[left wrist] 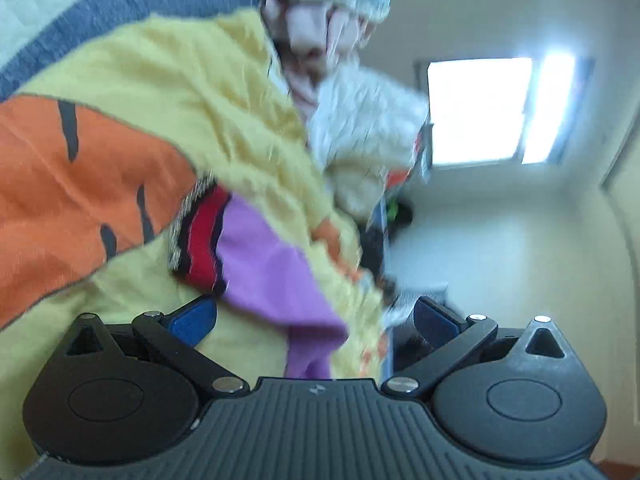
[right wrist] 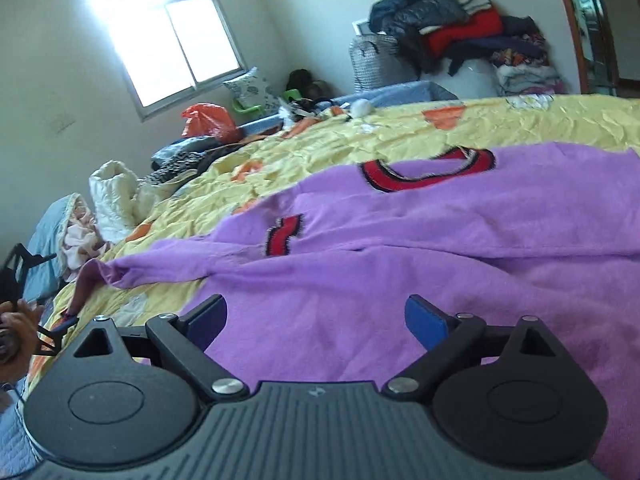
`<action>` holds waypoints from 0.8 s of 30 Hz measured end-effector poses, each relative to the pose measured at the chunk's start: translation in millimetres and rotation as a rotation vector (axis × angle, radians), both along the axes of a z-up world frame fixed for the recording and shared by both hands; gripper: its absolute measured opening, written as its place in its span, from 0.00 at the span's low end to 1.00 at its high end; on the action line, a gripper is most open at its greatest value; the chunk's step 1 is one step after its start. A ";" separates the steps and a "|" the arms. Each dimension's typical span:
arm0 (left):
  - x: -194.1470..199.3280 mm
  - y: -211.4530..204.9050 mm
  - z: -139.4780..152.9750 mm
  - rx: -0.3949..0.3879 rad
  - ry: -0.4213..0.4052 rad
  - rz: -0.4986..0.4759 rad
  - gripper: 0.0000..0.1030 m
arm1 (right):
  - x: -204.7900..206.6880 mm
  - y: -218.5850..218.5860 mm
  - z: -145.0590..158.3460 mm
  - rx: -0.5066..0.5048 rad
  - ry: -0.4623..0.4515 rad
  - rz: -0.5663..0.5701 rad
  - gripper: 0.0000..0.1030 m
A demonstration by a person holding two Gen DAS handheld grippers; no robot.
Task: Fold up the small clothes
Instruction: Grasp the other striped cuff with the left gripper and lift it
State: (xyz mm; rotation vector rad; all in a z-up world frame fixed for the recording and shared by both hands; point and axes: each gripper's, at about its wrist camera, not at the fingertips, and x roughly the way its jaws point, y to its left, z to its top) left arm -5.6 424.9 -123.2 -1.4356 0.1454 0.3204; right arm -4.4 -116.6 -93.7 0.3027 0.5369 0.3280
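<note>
purple sweater (right wrist: 400,248): spread flat on the yellow bedspread (right wrist: 520,124)
right gripper (right wrist: 316,320): fingers released, empty — just above the cloth
left gripper (left wrist: 316,320): fingers released, empty
advice: pinch 1 sleeve cuff (right wrist: 108,270) — fold inward

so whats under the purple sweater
A yellow bedspread with orange patches lies under the purple sweater, showing all around it. What the sweater covers directly beneath cannot be seen.

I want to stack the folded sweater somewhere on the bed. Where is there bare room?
Bare yellow quilt lies beyond the purple sweater, past its red collar. The stretch toward the window is crowded: white padded garment, dark clothes, orange bag.
</note>
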 end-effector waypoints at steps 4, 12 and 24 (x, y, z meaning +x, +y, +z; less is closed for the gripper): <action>10.1 9.1 6.9 -0.002 0.028 0.052 1.00 | -2.6 3.9 5.1 -0.007 -0.014 0.018 0.94; 35.3 36.0 9.9 -0.144 0.245 0.025 0.39 | -19.1 9.8 15.7 -0.010 -0.091 0.005 0.94; 44.7 40.6 58.0 0.157 0.281 -0.037 0.04 | -22.6 -9.2 3.1 0.083 -0.001 0.014 0.94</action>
